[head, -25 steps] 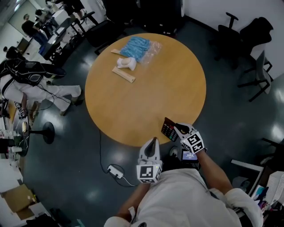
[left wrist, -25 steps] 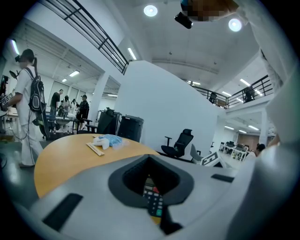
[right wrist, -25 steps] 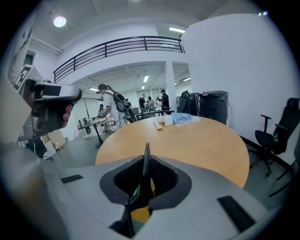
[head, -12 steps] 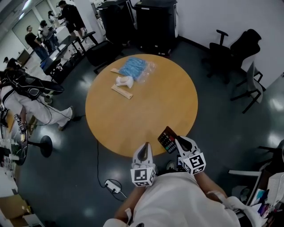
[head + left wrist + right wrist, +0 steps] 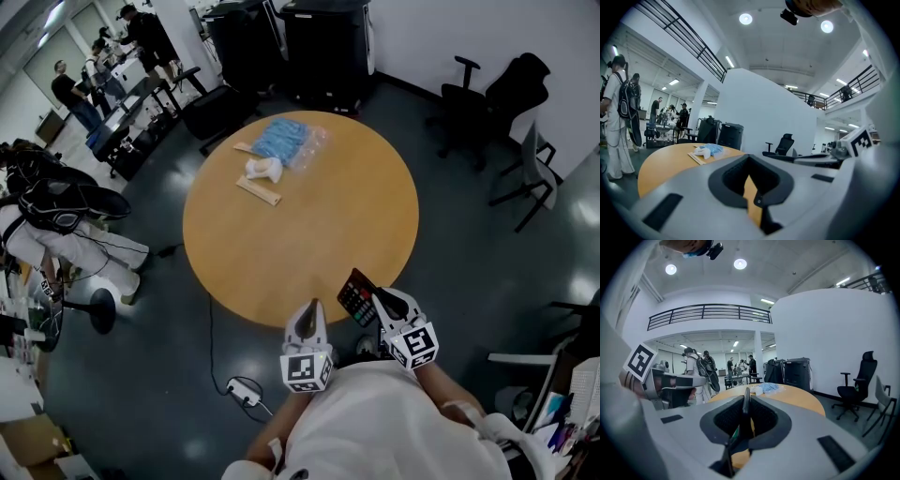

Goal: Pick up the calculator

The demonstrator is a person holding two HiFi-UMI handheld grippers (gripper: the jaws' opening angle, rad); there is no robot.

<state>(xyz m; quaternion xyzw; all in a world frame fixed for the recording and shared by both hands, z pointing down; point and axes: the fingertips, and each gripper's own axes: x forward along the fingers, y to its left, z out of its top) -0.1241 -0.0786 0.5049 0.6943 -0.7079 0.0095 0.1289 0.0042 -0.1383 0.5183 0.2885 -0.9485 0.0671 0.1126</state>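
Note:
The calculator [image 5: 356,294] is a dark slab with rows of coloured keys, held tilted over the near edge of the round wooden table [image 5: 309,220]. My right gripper [image 5: 378,302] is shut on its near end. In the right gripper view the calculator [image 5: 746,401] shows edge-on as a thin dark blade between the jaws of the right gripper [image 5: 742,427]. My left gripper [image 5: 308,315] hangs just left of it, off the table's edge, its tips together with nothing in them. In the left gripper view the left gripper [image 5: 752,187] shows only a narrow slit of table between its jaws.
At the table's far side lie a blue plastic packet [image 5: 286,141], a white bundle [image 5: 262,170] and a flat tan strip [image 5: 257,191]. Black office chairs [image 5: 487,89] stand at the right. A power strip [image 5: 242,392] lies on the floor. People stand at the far left.
My right gripper has lifted the calculator up off the table's near edge. The left gripper has hardly moved. The head view has pulled back from the table.

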